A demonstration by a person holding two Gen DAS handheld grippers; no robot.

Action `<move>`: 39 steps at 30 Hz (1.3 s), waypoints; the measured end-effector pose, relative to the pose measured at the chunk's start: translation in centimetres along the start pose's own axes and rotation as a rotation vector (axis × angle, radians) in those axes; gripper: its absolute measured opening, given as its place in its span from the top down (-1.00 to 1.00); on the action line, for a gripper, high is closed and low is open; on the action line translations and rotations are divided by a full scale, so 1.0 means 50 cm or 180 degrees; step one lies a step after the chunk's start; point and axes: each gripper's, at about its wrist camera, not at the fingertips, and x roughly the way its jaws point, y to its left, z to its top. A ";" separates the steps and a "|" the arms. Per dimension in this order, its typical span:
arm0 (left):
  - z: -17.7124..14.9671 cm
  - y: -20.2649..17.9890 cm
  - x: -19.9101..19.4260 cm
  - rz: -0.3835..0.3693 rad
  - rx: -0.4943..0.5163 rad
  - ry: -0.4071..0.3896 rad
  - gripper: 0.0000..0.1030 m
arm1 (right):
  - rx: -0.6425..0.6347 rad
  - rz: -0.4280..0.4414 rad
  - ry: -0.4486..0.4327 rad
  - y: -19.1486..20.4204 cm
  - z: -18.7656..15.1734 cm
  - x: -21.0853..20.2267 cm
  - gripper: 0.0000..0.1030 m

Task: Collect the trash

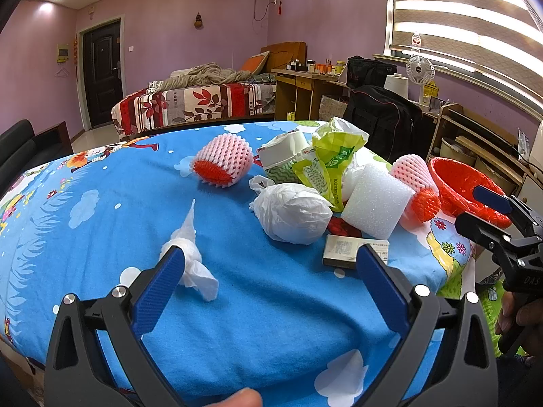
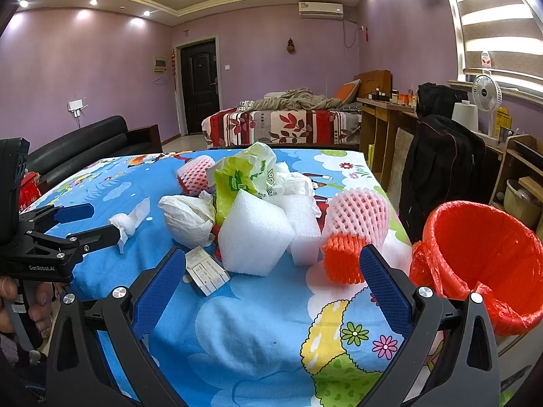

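On the table, you are holding both grippers, left (image 1: 271, 268) and right (image 2: 271, 271), spread and empty; next, closing on the tissue (image 1: 190, 257), then the bin (image 2: 482, 257).

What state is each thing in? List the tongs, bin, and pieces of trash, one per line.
Left tongs: open, empty.
Right tongs: open, empty.
Red-lined bin: open, no trash visible inside.
Tissue: crumpled, on the cloth.
White bag: bunched.
Green wrapper: crumpled.
Small box: lying flat.
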 end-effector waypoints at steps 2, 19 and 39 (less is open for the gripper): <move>0.000 0.000 0.000 0.0000 0.0001 0.0000 -0.90 | 0.0000 0.0000 0.0001 -0.001 0.000 0.000 -0.87; 0.004 0.077 0.028 0.0279 -0.0146 0.0086 -0.90 | 0.0064 -0.0192 0.0241 -0.050 0.012 0.048 -0.87; -0.013 0.185 0.146 0.0203 -0.0657 0.0861 0.41 | -0.0018 -0.0530 0.0779 -0.123 0.045 0.176 -0.72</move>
